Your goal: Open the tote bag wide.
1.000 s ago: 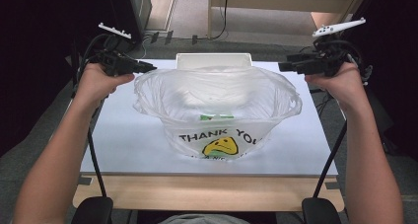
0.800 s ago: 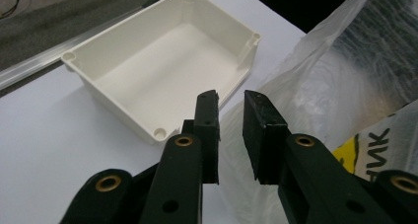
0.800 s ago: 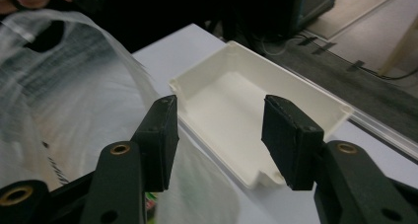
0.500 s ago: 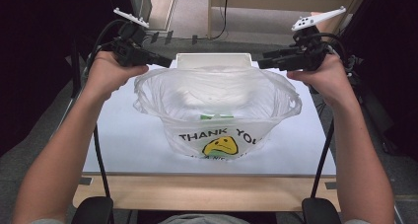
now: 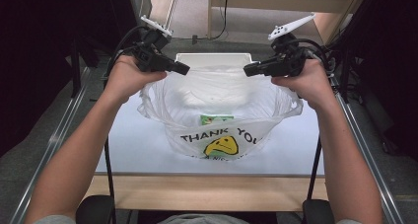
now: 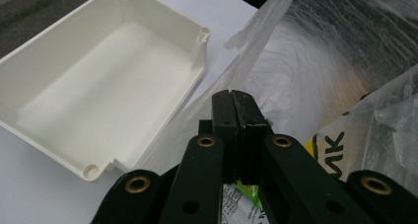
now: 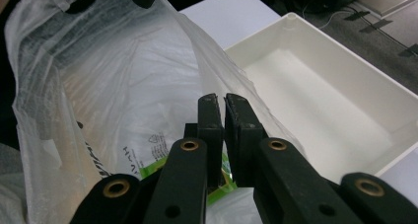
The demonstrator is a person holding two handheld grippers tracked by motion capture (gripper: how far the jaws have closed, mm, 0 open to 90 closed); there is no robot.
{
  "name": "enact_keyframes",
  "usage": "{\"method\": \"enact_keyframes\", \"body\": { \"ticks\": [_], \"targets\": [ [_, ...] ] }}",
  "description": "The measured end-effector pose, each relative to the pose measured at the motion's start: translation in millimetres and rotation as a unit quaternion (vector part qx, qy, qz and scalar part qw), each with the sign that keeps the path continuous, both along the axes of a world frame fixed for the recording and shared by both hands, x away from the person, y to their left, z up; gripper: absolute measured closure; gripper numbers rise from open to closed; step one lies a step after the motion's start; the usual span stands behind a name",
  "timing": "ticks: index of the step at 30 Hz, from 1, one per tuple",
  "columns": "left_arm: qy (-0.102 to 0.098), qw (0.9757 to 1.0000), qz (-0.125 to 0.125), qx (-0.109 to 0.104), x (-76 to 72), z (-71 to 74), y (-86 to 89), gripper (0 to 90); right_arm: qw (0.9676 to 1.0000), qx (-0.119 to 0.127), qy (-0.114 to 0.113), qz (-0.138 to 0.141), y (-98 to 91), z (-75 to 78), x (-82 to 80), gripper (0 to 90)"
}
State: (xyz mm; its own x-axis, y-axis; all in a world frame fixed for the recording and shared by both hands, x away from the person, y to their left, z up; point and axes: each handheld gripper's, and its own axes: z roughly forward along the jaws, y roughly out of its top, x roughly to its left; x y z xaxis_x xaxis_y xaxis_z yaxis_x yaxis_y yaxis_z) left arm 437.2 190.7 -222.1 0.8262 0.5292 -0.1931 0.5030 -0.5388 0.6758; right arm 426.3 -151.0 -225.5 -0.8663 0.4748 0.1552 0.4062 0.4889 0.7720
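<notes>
A clear plastic bag (image 5: 217,100) printed "THANK YOU" with a yellow face stands open on the white table (image 5: 133,145). A green packet (image 5: 217,119) lies inside it. My left gripper (image 5: 183,69) hovers over the bag's far-left rim, with its jaws pressed together (image 6: 231,93) and nothing seen between them. My right gripper (image 5: 248,70) hovers over the far-right rim. Its jaws (image 7: 221,98) have just been closing and stand almost together, a thin slit left, no film visibly pinched. Bag film (image 6: 305,71) (image 7: 123,76) lies just beyond both tips.
An empty white plastic bin (image 5: 212,58) sits right behind the bag, close under both grippers (image 6: 98,86) (image 7: 320,91). A wooden strip (image 5: 207,189) edges the table's near side. Dark floor and metal rails flank the table on both sides.
Both hands moved away from the bag's side rims, forward and inward toward its far rim. Both pairs of jaws closed. The bag stayed where it was.
</notes>
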Motion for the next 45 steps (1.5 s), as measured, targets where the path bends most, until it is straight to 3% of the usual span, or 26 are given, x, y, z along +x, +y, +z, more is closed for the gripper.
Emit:
{"method": "enact_keyframes", "body": {
  "ticks": [5,6,11,14,18,20,29,45],
  "targets": [
    [-0.012,0.9999,-0.004,-0.007,-6.0,4.2,0.8,89.9,1.0,-0.004,0.007,-0.001,3.8,-9.7,2.5,86.5],
    [-0.016,0.9997,-0.012,-0.014,-13.5,9.6,0.5,90.0,0.9999,-0.004,0.014,0.0,5.2,-15.2,2.8,86.5],
    [-0.017,0.9996,-0.025,0.0,-21.6,7.7,-3.0,89.9,0.9998,-0.005,0.018,0.0,6.3,-22.5,3.8,86.4],
    [-0.014,0.9996,-0.02,0.016,-19.5,-1.7,-4.6,89.7,0.9997,-0.004,0.024,-0.002,6.9,-27.7,4.9,86.4],
    [0.009,0.9999,-0.008,-0.002,-13.3,-18.7,-1.5,89.7,0.9995,-0.016,0.028,0.0,8.9,-35.7,5.3,86.3],
    [0.015,0.9999,-0.002,0.001,-11.2,-34.7,1.8,89.8,0.9994,-0.016,0.032,-0.001,8.7,-38.2,6.5,86.3],
    [0.021,0.9995,0.011,0.02,-13.7,-61.6,5.3,88.5,0.999,-0.017,0.041,0.001,11.9,-49.9,8.3,86.4],
    [0.05,0.9984,0.016,0.022,-14.2,-99.7,9.8,87.2,0.9979,-0.018,0.061,-0.011,11.9,-85.9,6.7,86.4]
  ]
}}
